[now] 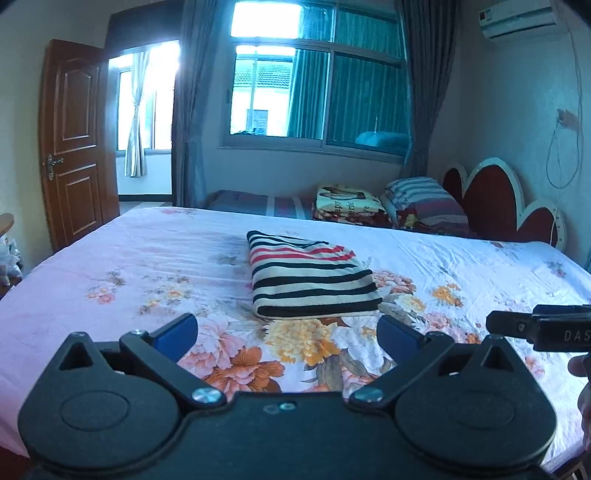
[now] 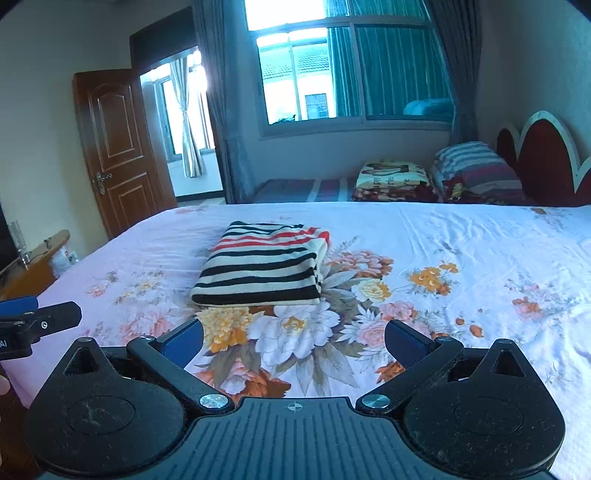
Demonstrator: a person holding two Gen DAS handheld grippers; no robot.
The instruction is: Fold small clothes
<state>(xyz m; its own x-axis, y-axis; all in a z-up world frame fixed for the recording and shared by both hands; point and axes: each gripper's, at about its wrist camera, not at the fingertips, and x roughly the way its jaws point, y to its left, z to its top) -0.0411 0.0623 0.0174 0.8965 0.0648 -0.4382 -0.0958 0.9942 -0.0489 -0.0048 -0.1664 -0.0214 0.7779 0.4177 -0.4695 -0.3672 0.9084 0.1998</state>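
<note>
One folded garment, two grippers, one bed

One folded striped garment (image 1: 312, 275) lies on one bed (image 1: 110, 258) with a floral sheet. Two grippers show: the left gripper (image 1: 288, 330) and the right gripper (image 2: 293, 338), each with two blue-padded fingers (image 1: 177, 330) spread apart and nothing between them. At the head of the bed lie two bedding items: one striped pillow (image 1: 424, 201) and one folded printed blanket (image 1: 347, 203). There is one scalloped headboard (image 1: 495, 201). The room has one brown wooden door (image 1: 74, 144), one large window (image 1: 317, 77) flanked by two grey curtains (image 1: 192, 110), and one wall-mounted air conditioner (image 1: 517, 20).
</note>
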